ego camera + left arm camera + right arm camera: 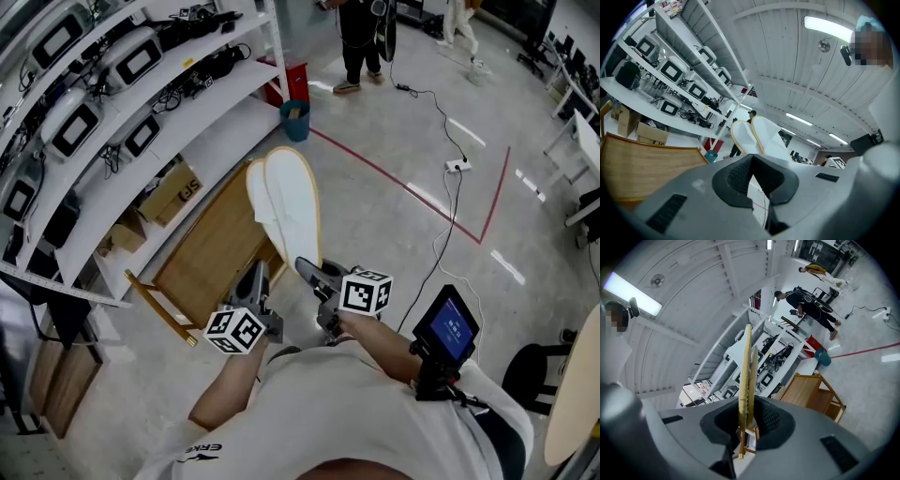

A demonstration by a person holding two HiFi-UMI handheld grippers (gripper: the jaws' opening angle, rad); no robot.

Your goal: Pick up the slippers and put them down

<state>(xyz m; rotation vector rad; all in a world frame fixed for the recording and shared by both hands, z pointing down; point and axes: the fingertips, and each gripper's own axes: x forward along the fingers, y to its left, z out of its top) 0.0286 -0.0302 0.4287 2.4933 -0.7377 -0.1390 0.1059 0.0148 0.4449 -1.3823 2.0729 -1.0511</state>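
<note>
"Holding anything, that right gripper (311,272)?"

"Yes. Its jaws are closed most of the way on a pair of white slippers (286,202) with tan edging. The right gripper view shows the two soles edge-on, pressed flat together between the pads."

"Where are the slippers against the wooden rack (211,248)?"

"Up in the air over the rack's right-hand side as the head view shows it. Their rounded ends point away from the person, and they don't touch the rack. The rack itself stands on the grey floor."

"And the left gripper (255,281)?"

"Just beside the right one, by the rack's near right corner. In its own view the pad tips meet and nothing sits between them. The slippers show beyond its tips, clear of them."

"What else lies round the rack?"

"White shelving (178,103) loaded with devices and cables runs along its left side. A cardboard box (173,192) sits under the lowest shelf, right next to the rack. A teal bucket (294,120) stands past the rack's far end, and a red tape line (403,183) crosses the floor to the rack's right."
</note>
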